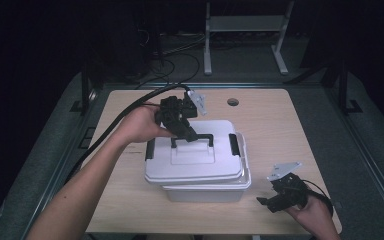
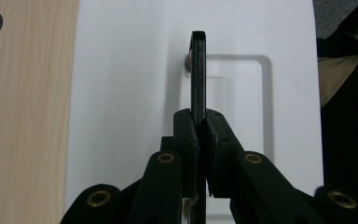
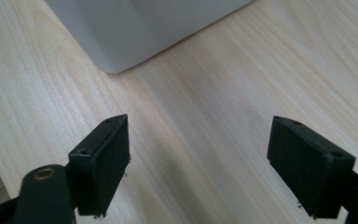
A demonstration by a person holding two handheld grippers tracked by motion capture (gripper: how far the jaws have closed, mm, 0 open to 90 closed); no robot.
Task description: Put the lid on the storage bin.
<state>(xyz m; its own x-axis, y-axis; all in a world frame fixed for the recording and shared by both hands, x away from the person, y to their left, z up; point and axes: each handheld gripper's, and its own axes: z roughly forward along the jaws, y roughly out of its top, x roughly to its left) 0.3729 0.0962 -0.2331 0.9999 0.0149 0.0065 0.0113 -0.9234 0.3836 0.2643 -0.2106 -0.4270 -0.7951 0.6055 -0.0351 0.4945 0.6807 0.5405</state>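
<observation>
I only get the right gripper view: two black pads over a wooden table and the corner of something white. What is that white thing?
Observer: A white plastic box with a lid, sitting mid-table.
Operator: Is the lid on properly?
Observer: It sits askew on the box, shifted toward the left of the high view, with black latches at its ends.
Operator: What is the other hand doing?
Observer: The left tongs are clamped on the lid's black handle, which stands upright.
Operator: And where are my tongs compared with the box?
Observer: The right tongs rest near the table's front right corner, jaws wide open, apart from the box.
</observation>
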